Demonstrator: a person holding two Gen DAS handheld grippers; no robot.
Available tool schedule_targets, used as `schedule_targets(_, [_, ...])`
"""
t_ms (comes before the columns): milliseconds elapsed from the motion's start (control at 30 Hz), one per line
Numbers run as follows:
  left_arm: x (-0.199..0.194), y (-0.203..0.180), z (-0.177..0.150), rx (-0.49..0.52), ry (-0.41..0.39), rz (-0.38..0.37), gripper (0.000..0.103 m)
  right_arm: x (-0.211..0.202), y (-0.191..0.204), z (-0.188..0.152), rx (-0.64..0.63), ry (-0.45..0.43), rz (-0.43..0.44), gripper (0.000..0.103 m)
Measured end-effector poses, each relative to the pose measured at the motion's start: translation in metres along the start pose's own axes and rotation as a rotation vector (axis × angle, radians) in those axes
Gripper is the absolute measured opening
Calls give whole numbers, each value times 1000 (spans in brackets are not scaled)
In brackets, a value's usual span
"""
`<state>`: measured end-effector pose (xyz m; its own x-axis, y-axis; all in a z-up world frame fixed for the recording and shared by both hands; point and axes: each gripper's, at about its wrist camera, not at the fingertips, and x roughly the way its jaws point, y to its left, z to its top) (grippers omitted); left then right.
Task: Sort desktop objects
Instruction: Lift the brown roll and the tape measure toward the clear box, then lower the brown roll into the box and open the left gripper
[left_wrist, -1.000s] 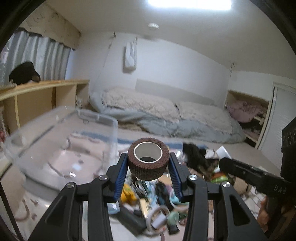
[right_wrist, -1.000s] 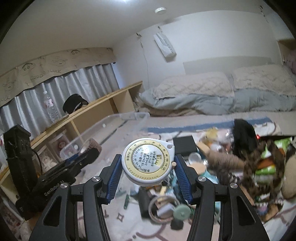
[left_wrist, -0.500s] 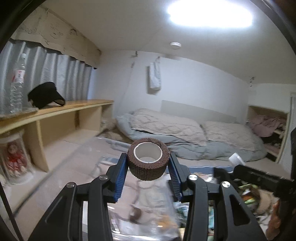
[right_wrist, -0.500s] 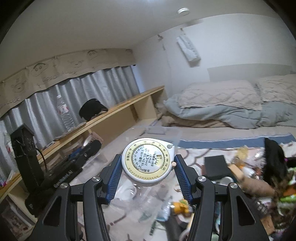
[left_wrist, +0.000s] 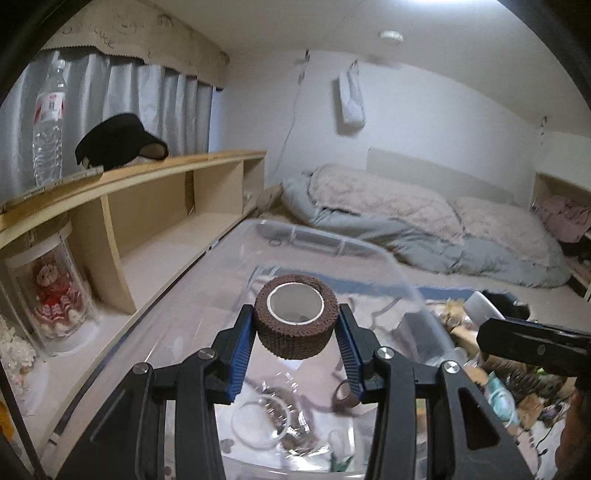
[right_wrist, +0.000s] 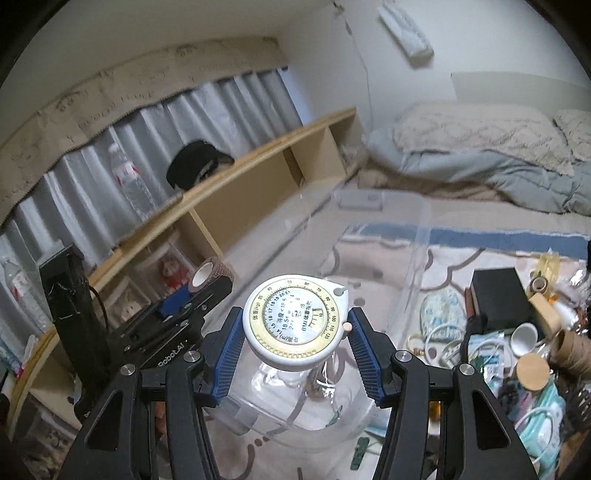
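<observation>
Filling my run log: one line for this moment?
left gripper: holds brown tape roll | right gripper: holds round tape measure | both above clear bin

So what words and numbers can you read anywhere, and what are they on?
"BMI", "(kg)" and scale numbers "35" to "120": round measuring dial held in the right gripper.
"obot.AI": left gripper, first letters hidden.
Bottle label: too blurred.

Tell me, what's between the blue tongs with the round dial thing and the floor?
The clear plastic bin, seen in the right wrist view, sits below the right tongs holding the dial tape measure.
</observation>
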<state>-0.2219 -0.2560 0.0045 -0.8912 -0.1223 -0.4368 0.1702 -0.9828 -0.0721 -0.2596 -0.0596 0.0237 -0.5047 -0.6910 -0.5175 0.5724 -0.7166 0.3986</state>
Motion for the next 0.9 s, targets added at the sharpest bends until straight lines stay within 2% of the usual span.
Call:
schedule_targets(333, [12,0,-10,61,53,23,43,29,-3,0,25,83,-23,57])
schedule_targets(500, [13,0,-15,108,85,54,44,33,-1,0,21,93,-25,57])
schedule_targets(700, [18,3,-20,139,122,63,44,35,1,2,21,98,-28,57])
schedule_targets(900, [16,3,-21,150,124,53,44,36,3,2,21,99,-29,57])
